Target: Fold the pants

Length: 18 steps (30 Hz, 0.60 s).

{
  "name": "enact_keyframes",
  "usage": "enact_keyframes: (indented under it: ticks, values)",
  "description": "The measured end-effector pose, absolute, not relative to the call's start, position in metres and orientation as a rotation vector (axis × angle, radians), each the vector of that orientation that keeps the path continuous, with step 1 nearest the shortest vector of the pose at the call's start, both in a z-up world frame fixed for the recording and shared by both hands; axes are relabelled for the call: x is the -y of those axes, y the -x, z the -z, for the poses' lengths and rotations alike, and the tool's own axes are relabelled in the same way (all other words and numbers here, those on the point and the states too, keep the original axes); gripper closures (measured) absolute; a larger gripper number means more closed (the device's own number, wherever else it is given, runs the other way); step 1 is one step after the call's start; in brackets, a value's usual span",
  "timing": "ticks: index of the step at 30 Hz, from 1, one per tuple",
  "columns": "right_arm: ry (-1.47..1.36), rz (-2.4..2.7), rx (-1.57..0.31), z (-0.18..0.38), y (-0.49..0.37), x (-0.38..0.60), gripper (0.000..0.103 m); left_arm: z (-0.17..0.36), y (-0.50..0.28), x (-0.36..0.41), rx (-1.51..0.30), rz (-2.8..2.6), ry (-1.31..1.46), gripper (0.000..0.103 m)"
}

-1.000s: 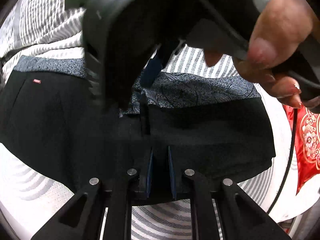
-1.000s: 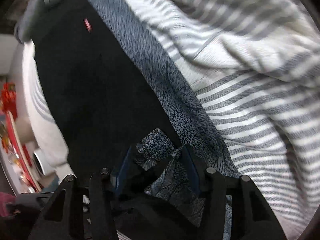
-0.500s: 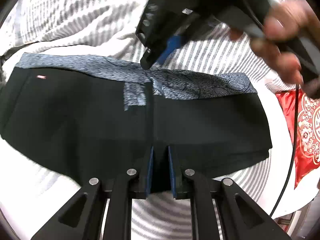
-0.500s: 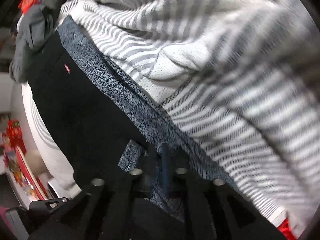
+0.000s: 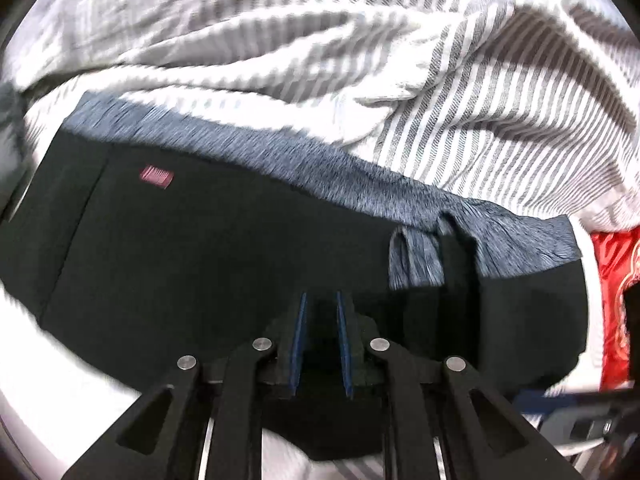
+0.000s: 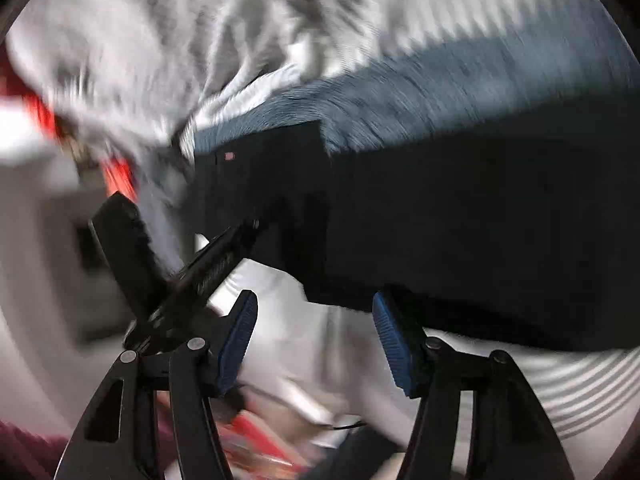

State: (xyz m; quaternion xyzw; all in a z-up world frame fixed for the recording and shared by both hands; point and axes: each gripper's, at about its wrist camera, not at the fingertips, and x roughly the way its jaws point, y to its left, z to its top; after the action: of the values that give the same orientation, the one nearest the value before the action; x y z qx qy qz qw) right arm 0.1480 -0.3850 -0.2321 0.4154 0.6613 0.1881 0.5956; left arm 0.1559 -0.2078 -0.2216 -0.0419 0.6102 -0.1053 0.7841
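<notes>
Left fingers are clamped on the black pants hem at 6 o'clock; right fingers just spread wide, empty. Pants lie flat on the striped bed. One-sided pulling could drag the fold crooked.

The pants are matt black cloth with a speckled blue-grey woven waistband and a small red label. Beneath lies soft striped cloth — grey on white. Beside it, glossy red fabric.
</notes>
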Motion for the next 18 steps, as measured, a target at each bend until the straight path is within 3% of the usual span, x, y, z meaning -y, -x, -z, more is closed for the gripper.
enact_keyframes:
  ticks: [3,12,15,16,17,18]
  values:
    - [-1.148,-0.403,-1.47,0.254,-0.136,0.386,0.04,0.232,-0.17,0.226,-1.325,0.285,0.015,0.086]
    - [-1.33,-0.298,-1.376,0.27,-0.124,0.407,0.048,0.26,-0.18,0.26,-1.346,0.328,-0.075,0.086]
    - [-1.427,-0.229,-1.338,0.282,-0.118,0.413,0.066,0.262,-0.183,0.259,-1.353,0.335,-0.058,0.086]
    - [-1.452,-0.215,-1.327,0.284,-0.116,0.415,0.084,0.264,-0.184,0.258,-1.355,0.336,-0.054,0.086]
    - [-1.454,-0.214,-1.323,0.285,-0.115,0.416,0.093,0.263,-0.181,0.252,-1.357,0.337,-0.05,0.086]
    - [-1.455,-0.221,-1.315,0.283,-0.113,0.416,0.093,0.263,-0.182,0.251,-1.358,0.336,-0.049,0.086]
